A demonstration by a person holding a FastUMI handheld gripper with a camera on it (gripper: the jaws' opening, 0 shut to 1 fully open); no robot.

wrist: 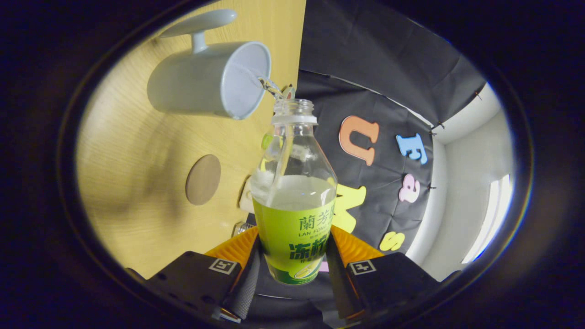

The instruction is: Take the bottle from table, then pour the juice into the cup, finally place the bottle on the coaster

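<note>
We see tongs (292, 262) clamped on bottle (295, 196), both fingers pressing green label, one each side. Bottle runs straight ahead from between fingers, uncapped neck farthest out, pale juice pooled in lower body. Thin stream leaves mouth into cup (210, 80) just beyond it. Round coaster (203, 179) on wooden table (132, 183), off to one side of bottle, well apart.

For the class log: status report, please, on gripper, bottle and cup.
Gripper shut on bottle. Bottle tipped, juice streaming from its mouth into cup. Coaster on table, nothing in the way.
</note>
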